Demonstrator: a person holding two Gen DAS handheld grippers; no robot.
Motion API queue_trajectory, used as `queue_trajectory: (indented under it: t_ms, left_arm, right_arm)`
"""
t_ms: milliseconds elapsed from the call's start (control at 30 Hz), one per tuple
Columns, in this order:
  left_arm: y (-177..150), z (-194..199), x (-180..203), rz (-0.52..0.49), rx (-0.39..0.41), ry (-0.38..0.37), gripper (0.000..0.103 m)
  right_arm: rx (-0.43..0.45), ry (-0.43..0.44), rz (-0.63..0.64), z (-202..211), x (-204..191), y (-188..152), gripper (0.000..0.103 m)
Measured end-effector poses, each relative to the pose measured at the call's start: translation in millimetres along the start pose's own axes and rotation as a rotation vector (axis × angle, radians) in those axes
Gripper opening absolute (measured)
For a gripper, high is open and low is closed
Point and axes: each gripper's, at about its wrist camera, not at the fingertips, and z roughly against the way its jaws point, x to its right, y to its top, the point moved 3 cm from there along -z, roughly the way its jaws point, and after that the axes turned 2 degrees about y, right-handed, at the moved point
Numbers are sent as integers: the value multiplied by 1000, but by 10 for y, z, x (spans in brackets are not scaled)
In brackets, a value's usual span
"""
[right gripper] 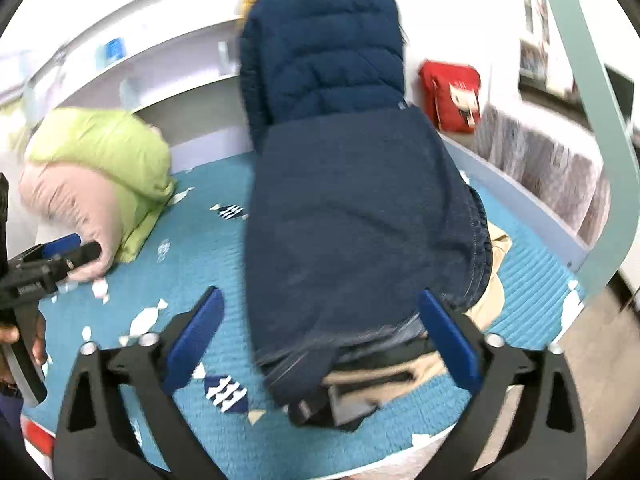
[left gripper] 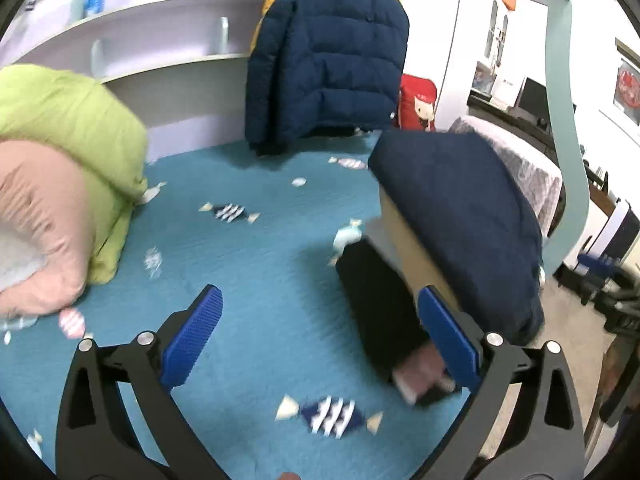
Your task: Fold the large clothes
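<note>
Inventory from my two wrist views, bed with a teal candy-print sheet (left gripper: 260, 280).

1. Left gripper (left gripper: 320, 344): my fingers (left gripper: 192, 340) are spread wide, nothing between the blue pads, only bare sheet below them. The same gripper shows at the left edge of the right wrist view (right gripper: 60, 256), held in a hand (right gripper: 24, 344).

2. Right gripper (right gripper: 320, 344): fingers (right gripper: 196, 336) spread wide. The near edge of the clothes stack lies in the gap between them, but the pads do not press on it.

3. Folded clothes stack (right gripper: 360, 220): lies on the sheet toward the right side of the bed. Top item is a dark blue denim piece; under it I see beige fabric (right gripper: 492, 276) and a black layer at the bottom. In the left wrist view the stack (left gripper: 460, 208) sits to the right of the fingers.

4. Navy quilted jacket (left gripper: 328, 64) with yellow lining: propped upright at the head of the bed, behind the stack.

5. Green pillow (left gripper: 72, 132) and pink bedding (left gripper: 40, 220): piled at the left, touching each other.

6. Red bag (right gripper: 452, 92) with a cartoon figure: beside the jacket, to the right.

7. White shelving (left gripper: 160, 40): along the wall behind the bed.
</note>
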Motion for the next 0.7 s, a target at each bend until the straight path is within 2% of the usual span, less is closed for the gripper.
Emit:
queue_trajectory:
  t_ms: [133,300,433,700]
  left_arm:
    - [-489,421,-26,42,-3,34,98]
    - [-985,922,8,101,11,77,98]
    - [-1193,1284,113,107,43,103,98]
    - [-1350,1878,240,121,113,164,98]
  right_arm:
    - [26,-44,103,373,-530,-256,95]
    - [31,-88,141,675,-897,-561,95]
    - [10,-98,135,891,-1089,-794,95]
    - [60,-76,121,1355,-1307,-983,95]
